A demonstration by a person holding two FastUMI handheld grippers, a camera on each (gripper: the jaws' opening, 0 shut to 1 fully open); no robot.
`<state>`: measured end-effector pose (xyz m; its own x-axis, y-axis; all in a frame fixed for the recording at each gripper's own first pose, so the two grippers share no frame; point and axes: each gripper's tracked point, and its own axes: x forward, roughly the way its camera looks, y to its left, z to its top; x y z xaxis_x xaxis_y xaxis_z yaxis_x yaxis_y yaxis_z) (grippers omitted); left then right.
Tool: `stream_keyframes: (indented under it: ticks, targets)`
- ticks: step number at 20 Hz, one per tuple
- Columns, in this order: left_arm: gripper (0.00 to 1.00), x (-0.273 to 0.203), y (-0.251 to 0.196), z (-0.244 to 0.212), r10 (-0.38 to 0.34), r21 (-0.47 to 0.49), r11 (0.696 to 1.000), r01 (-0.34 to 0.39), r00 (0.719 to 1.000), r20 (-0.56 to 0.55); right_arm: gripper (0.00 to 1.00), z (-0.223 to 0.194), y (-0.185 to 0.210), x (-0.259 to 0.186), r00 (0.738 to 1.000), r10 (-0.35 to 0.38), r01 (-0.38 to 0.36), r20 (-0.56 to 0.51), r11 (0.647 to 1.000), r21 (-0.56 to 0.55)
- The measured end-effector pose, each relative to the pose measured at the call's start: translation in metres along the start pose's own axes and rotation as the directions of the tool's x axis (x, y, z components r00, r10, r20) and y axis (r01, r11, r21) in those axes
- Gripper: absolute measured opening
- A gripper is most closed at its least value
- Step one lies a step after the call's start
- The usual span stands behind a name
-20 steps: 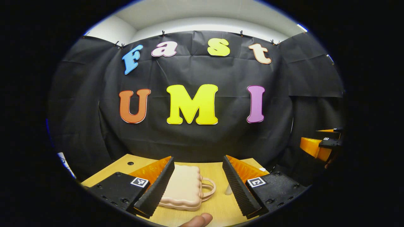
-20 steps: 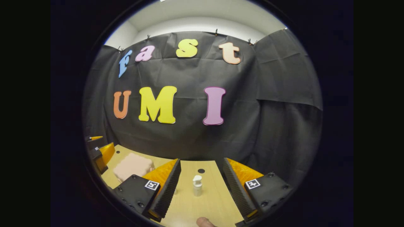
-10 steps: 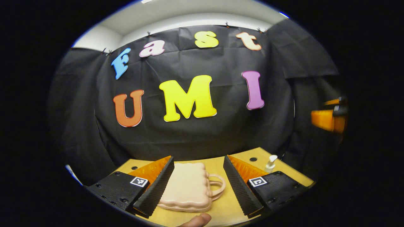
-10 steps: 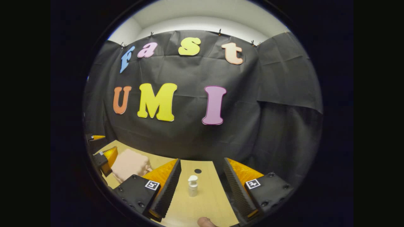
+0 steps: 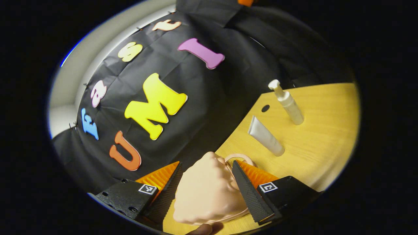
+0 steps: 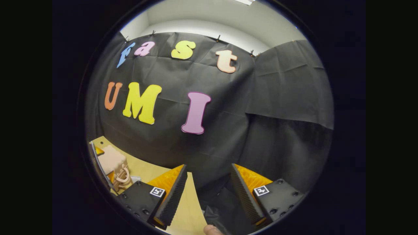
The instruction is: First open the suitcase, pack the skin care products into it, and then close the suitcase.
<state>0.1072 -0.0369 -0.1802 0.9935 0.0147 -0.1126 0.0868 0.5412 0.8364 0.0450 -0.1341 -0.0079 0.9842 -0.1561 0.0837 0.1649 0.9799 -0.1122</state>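
while the suitcase point(image 5: 205, 192) sits between the left gripper point(image 5: 205, 187)'s spread jaws, the right gripper point(image 6: 207, 192) gapes unladen

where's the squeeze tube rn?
In the left gripper view, the white squeeze tube stands on the wooden table, between the pink suitcase and the pump bottle, clear of the left gripper.

Wooden table point(image 5: 323, 140), 1 round hole point(image 5: 265, 108); white wall point(image 6: 209, 16) above.
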Motion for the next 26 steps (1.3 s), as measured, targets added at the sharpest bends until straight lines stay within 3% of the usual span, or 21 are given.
stream_keyframes:
  ticks: [4, 7, 17, 21, 23, 24, 26]
  targets:
    - [0.93, 0.028, -0.045, -0.022, -0.039, 0.179, 0.982, 0.053, 0.996, -0.081, 0.80, -0.039, 0.017, 0.009, 0.994, 0.077, -0.075, -0.080, 0.997, 0.028]
    - [0.89, 0.046, -0.058, -0.034, -0.003, 0.283, 0.958, 0.042, 0.991, -0.134, 0.80, -0.054, 0.022, 0.014, 0.988, 0.124, -0.122, -0.091, 0.992, 0.032]
    - [0.64, 0.070, -0.060, -0.057, 0.069, 0.418, 0.908, 0.039, 0.968, -0.240, 0.80, -0.099, 0.021, 0.030, 0.963, 0.220, -0.212, -0.158, 0.975, 0.067]
    - [0.46, 0.073, -0.064, -0.064, 0.048, 0.469, 0.878, 0.097, 0.956, -0.288, 0.80, -0.098, 0.032, 0.031, 0.956, 0.247, -0.240, -0.159, 0.969, 0.059]
    - [0.36, 0.073, -0.067, -0.068, 0.023, 0.462, 0.877, 0.133, 0.948, -0.316, 0.80, -0.093, 0.033, 0.031, 0.961, 0.238, -0.234, -0.143, 0.971, 0.047]
    - [0.25, 0.072, -0.067, -0.069, 0.014, 0.461, 0.874, 0.151, 0.943, -0.334, 0.80, -0.092, 0.033, 0.031, 0.963, 0.230, -0.226, -0.141, 0.973, 0.046]
    - [0.13, 0.072, -0.059, -0.068, 0.005, 0.443, 0.883, 0.156, 0.940, -0.341, 0.80, -0.091, 0.036, 0.028, 0.963, 0.225, -0.218, -0.146, 0.974, 0.063]
